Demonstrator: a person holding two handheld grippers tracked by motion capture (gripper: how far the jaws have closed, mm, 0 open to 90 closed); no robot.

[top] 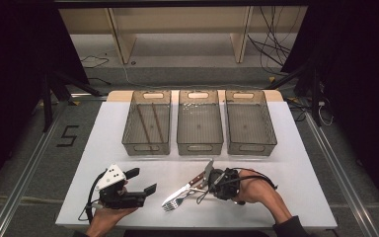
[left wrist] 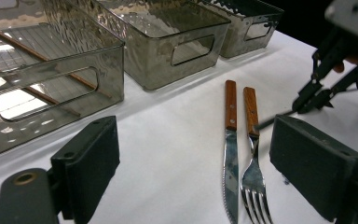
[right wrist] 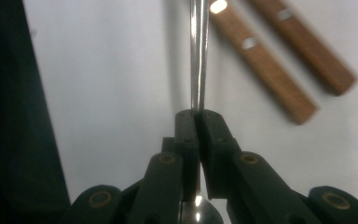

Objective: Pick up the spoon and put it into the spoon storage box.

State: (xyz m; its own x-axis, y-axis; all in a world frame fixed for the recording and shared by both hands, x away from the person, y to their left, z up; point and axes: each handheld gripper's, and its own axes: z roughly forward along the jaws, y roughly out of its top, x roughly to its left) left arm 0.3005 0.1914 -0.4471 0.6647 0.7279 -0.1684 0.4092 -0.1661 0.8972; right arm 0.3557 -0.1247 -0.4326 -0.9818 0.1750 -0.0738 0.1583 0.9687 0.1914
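High cam overhead, far; claw cams low, close; all share knife (top: 180,190) (left wrist: 230,154).

The right gripper (right wrist: 196,116) has its two black jaws pressed together on a thin metal handle (right wrist: 198,56), which runs straight up from between the fingertips toward the top edge. A rounded, shiny metal part shows low between the jaws. Up and to the right, two wooden handles (right wrist: 265,70) lie side by side on the white table (right wrist: 102,84), slanting down to the right and blurred. A dark shape fills the left edge.
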